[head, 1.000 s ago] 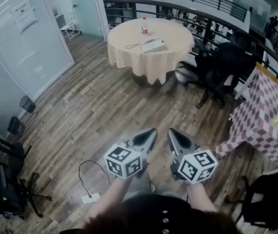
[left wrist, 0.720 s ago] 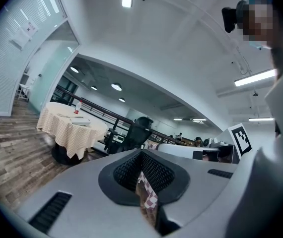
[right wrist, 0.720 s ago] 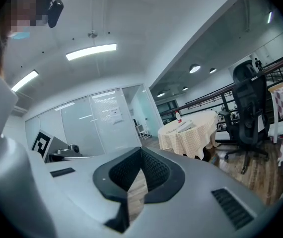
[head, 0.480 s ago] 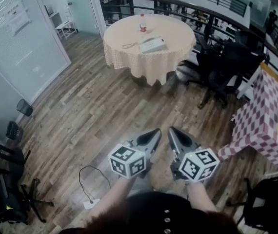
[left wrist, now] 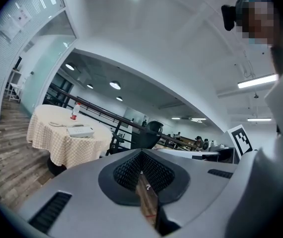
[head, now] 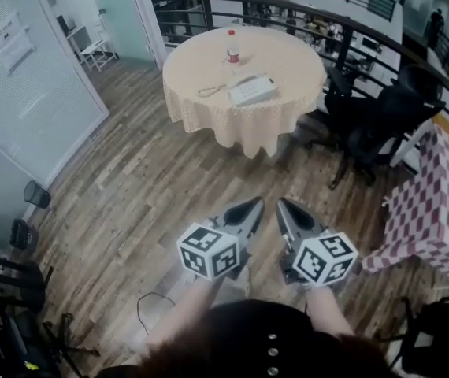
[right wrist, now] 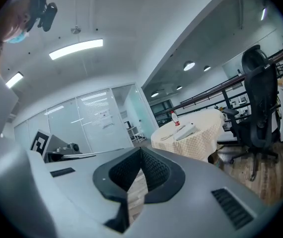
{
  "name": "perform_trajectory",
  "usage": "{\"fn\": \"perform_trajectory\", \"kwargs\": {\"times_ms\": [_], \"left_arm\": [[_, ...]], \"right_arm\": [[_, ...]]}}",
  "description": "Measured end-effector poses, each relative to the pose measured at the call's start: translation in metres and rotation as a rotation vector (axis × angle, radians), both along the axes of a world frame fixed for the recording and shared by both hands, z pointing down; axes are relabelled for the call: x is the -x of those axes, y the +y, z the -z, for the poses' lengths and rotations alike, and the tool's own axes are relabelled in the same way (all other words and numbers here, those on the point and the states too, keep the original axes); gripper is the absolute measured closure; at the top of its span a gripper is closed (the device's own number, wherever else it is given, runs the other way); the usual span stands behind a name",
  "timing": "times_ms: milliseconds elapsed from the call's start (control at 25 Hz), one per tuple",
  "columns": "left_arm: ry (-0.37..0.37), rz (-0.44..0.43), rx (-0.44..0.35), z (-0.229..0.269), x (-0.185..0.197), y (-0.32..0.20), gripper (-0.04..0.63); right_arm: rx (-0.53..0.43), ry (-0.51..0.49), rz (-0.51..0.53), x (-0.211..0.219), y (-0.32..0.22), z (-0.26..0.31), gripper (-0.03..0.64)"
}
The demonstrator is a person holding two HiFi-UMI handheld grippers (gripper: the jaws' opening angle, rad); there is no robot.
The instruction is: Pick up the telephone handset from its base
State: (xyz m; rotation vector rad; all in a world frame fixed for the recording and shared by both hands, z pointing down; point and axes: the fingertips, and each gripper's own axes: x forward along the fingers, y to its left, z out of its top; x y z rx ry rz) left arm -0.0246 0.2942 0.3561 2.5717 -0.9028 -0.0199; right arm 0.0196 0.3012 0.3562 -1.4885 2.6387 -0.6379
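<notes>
A white telephone (head: 252, 90), with its handset resting on the base and a curled cord (head: 211, 92) beside it, lies on a round table (head: 280, 116) draped in beige checked cloth, far ahead. A red-capped bottle (head: 231, 47) stands behind it. My left gripper (head: 254, 205) and right gripper (head: 281, 205) float side by side over the wooden floor, both shut and empty, well short of the table. The phone (left wrist: 80, 131) shows small at the left of the left gripper view, beyond the left gripper (left wrist: 141, 155). In the right gripper view the phone (right wrist: 185, 131) lies beyond the right gripper (right wrist: 141, 152).
Black office chairs (head: 374, 120) stand right of the round table, with a pink checked table (head: 437, 203) nearer on the right. A dark railing (head: 327, 22) curves behind. A glass wall (head: 20, 77) runs along the left. A cable (head: 150, 305) lies on the floor.
The round table with the phone has come closer and lower in the head view. Both grippers keep side by side and stay shut.
</notes>
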Motion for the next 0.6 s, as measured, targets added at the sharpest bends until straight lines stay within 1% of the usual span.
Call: {"fn": "perform_trajectory", "kwargs": {"times_ms": [120, 280, 480, 600], "left_arm": [[0.000, -0.026, 0.009, 0.000, 0.009, -0.036, 0.588], [0.001, -0.048, 0.020, -0.003, 0.018, -0.074, 0.588], [-0.007, -0.073, 0.068, -0.019, 0.026, -0.105, 0.588], [-0.003, -0.078, 0.096, -0.029, 0.027, -0.118, 0.588]], "right_arm": [[0.001, 0.006, -0.006, 0.011, -0.042, 0.001, 0.606], [-0.001, 0.025, -0.028, 0.017, -0.084, 0.002, 0.606], [0.024, -0.001, -0.053, 0.016, -0.116, -0.005, 0.606], [0.038, 0.003, -0.062, 0.012, -0.129, -0.012, 0.606]]}}
